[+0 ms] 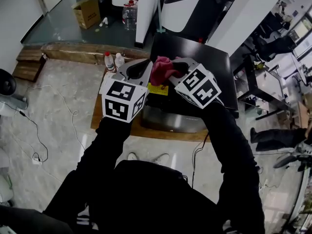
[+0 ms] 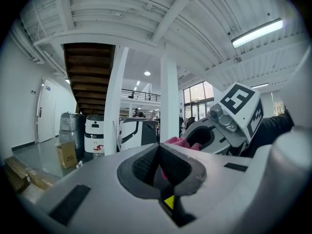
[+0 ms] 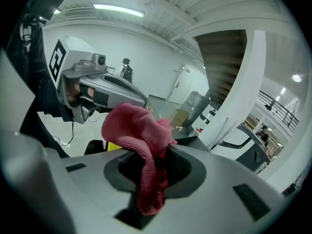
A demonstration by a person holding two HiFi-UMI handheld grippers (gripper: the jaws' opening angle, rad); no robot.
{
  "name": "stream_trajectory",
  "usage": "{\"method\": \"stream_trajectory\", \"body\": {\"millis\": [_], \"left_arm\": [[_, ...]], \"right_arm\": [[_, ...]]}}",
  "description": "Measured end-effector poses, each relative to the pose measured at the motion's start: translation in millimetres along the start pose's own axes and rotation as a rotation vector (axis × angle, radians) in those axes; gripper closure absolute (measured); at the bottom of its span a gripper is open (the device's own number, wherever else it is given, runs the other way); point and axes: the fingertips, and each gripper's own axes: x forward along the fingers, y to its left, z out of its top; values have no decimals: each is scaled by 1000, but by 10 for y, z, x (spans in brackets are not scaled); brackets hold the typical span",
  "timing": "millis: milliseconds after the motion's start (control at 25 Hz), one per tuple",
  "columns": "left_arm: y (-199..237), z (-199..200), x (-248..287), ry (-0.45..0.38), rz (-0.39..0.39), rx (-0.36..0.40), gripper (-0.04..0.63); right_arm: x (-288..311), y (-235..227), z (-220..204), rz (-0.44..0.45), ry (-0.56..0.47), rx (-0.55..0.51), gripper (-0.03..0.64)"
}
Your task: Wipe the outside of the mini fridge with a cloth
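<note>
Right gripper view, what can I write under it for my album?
The right gripper pinches a pink cloth, with the left gripper close beside it.

A cardboard box (image 1: 87, 12) sits on the grey floor, and a red-capped bottle (image 1: 109, 61) stands near wooden planks (image 1: 73, 52).

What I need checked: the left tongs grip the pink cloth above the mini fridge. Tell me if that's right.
Wrong side: the right tongs grip the pink cloth above the mini fridge. The right gripper view shows it pinched between them.
</note>
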Motion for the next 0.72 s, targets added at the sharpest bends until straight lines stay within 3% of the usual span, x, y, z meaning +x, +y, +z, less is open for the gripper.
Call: {"method": "stream_trajectory", "body": {"millis": [200, 720], "left_arm": [[-20, -279, -153, 23, -54, -23, 589], [-541, -328, -82, 42, -60, -31, 590]], "right_arm": [[365, 374, -159, 13, 75, 13, 518], [77, 192, -579, -69, 112, -28, 522]]}}
